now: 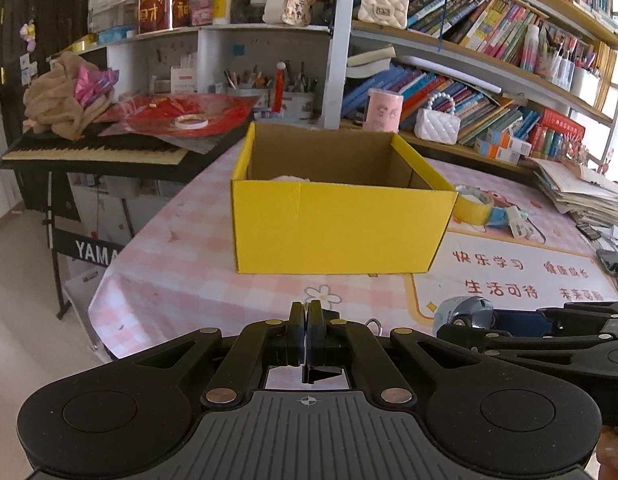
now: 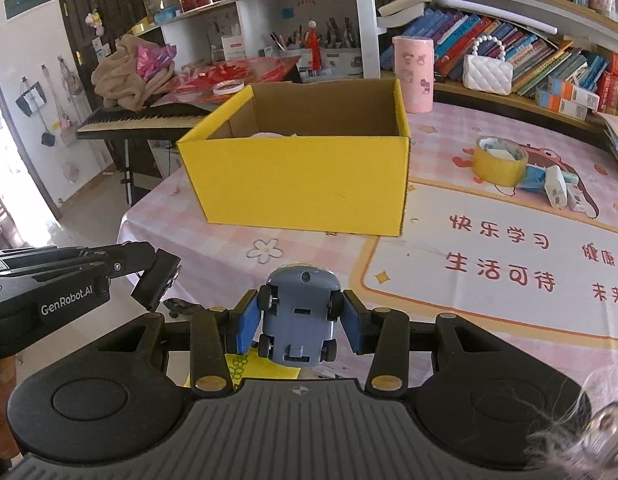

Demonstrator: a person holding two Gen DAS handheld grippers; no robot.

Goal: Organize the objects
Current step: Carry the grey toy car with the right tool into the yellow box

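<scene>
One toy car (image 2: 299,318) pinched in my right gripper (image 2: 297,320); left fingers (image 1: 307,334) closed, empty. Next, I judged: lift over yellow box (image 2: 305,184), release inside.

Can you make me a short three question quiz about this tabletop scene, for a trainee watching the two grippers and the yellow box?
1. True or false: the right gripper holds the blue toy car with its underside and wheels facing the camera.
2. Which thing lies on the table to the right of the yellow box? A) tape roll B) keyboard C) beige cloth
3. Fill in: the fingers of the left gripper are pressed ____ with nothing between them.

Key: 1 true. 2 A, the yellow tape roll. 3 together.
</scene>
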